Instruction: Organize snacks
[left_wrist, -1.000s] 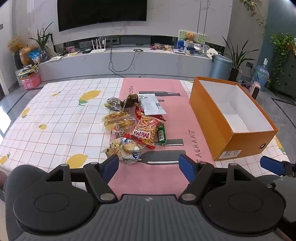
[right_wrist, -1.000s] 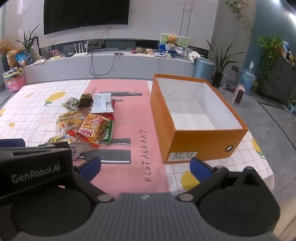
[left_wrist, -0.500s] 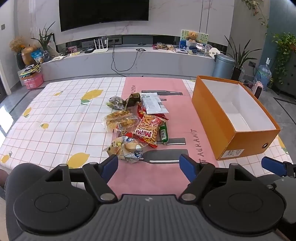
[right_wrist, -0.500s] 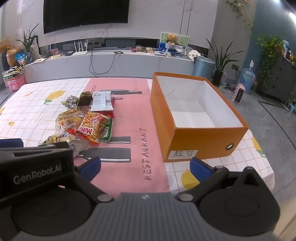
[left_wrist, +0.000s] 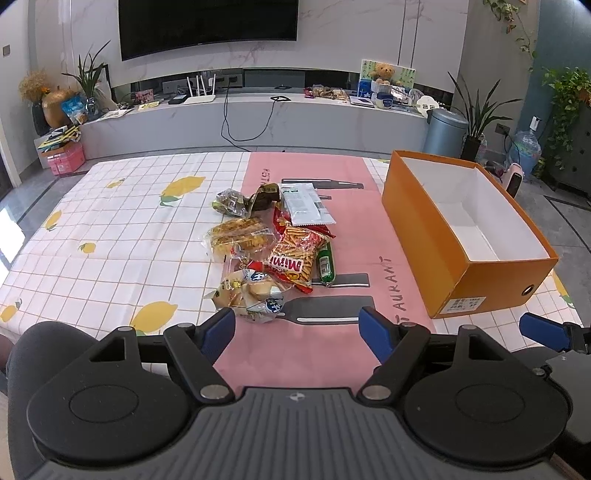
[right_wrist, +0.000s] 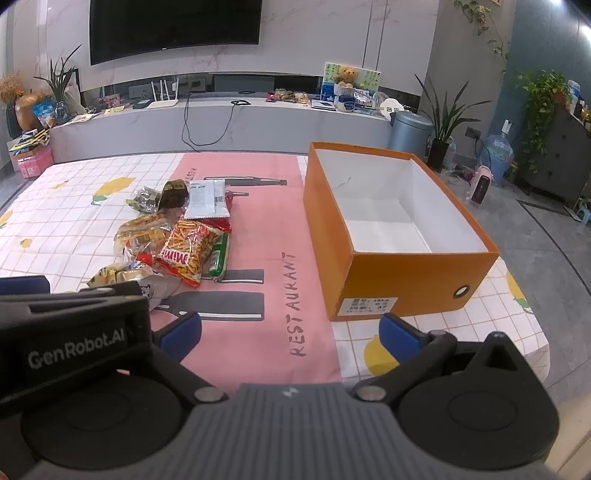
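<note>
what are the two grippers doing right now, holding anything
Left gripper: open, nothing between its fingers, short of the snack pile.
Right gripper: open, holding nothing, near the orange box.

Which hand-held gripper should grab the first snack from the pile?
Left, I'd say. The left hand-held gripper is open and empty with the snack pile straight ahead; the nearest clear packet sits just beyond its fingertips. The right hand-held gripper faces the orange box, pile off to its left.

The left tool (left_wrist: 297, 328) is angling downward with its blue pads spread wide, nothing between them; beside it, the right tool (right_wrist: 290, 336) is tilting down likewise, jaws gaping and gripping nothing
</note>
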